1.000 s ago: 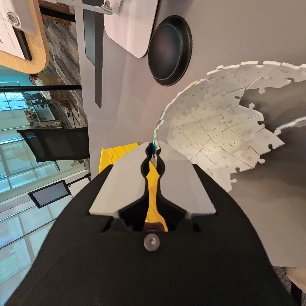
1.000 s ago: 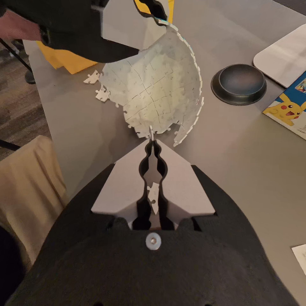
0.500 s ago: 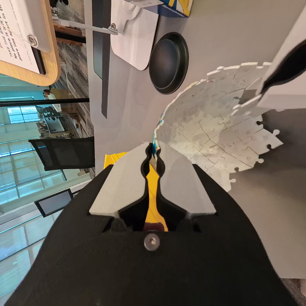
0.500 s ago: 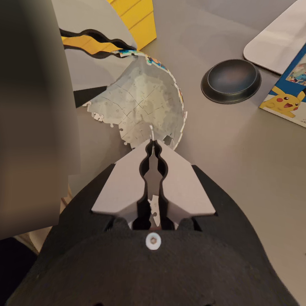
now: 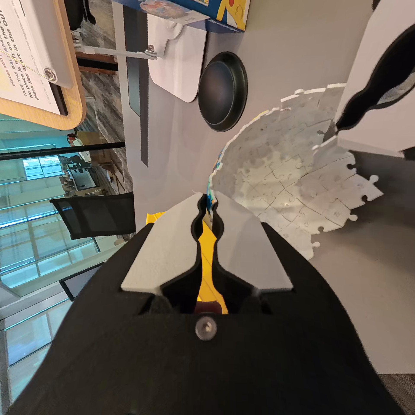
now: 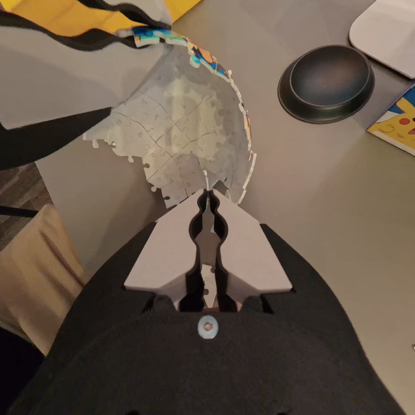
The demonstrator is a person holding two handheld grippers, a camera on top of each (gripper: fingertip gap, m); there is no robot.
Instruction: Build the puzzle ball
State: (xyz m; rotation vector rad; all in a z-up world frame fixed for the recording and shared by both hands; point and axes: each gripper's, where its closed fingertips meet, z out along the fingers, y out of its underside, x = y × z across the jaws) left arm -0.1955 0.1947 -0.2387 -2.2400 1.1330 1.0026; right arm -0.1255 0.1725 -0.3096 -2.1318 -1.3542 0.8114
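Note:
The partly built puzzle ball (image 5: pixel 280 175) is a curved shell of white-backed pieces, held up above the grey table (image 5: pixel 292 56). My left gripper (image 5: pixel 210 199) is shut on its coloured rim. In the right wrist view the shell (image 6: pixel 184 125) fills the middle, with the left gripper (image 6: pixel 155 33) clamped on its top rim. My right gripper (image 6: pixel 207 193) is shut on a white puzzle piece (image 6: pixel 205 179), seen edge-on and touching the shell's lower jagged edge. The right gripper also shows in the left wrist view (image 5: pixel 335 132), at the shell's far edge.
A black round dish (image 6: pixel 325 85) sits on the table right of the shell, also in the left wrist view (image 5: pixel 222 92). Beyond it lie a white pad (image 6: pixel 386 33) and a blue and yellow box (image 6: pixel 399 121). A yellow box (image 5: pixel 206 247) lies under the left gripper. Beige fabric (image 6: pixel 33 269) is at the table's left edge. About 10 cm separates my left fingertips from my right.
The right gripper has moved in with its piece until it meets the shell's edge. The left gripper has turned the shell, so the coloured rim now shows in the right wrist view.

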